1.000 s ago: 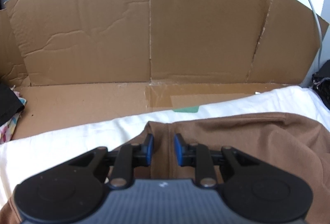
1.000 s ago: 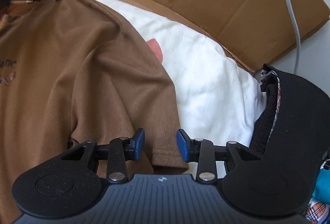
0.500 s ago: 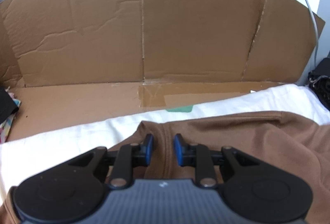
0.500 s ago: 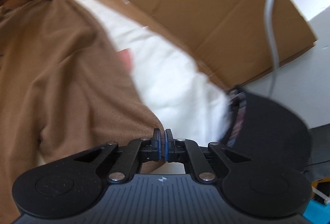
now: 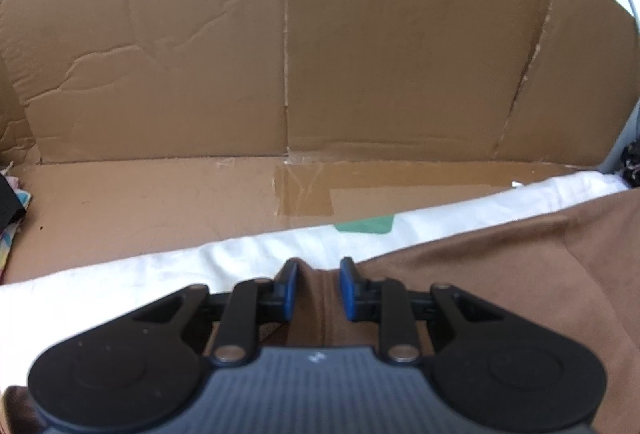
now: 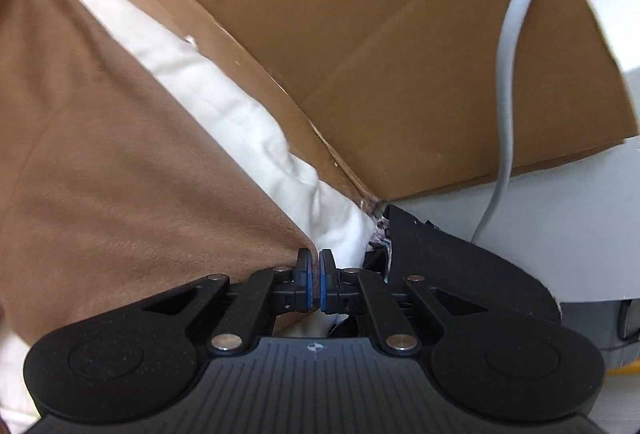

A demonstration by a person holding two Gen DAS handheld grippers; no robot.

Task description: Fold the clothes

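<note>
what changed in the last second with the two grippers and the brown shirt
The right gripper closed on the brown shirt at its sleeve edge and lifted it, pulling the fabric taut. The left gripper stayed open, its fingers astride a fold of the shirt. The white sheet and cardboard stayed put.

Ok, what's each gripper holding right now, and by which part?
The right gripper pinches the brown shirt at its sleeve edge. The left gripper is open astride a shirt fold, holding nothing.
</note>
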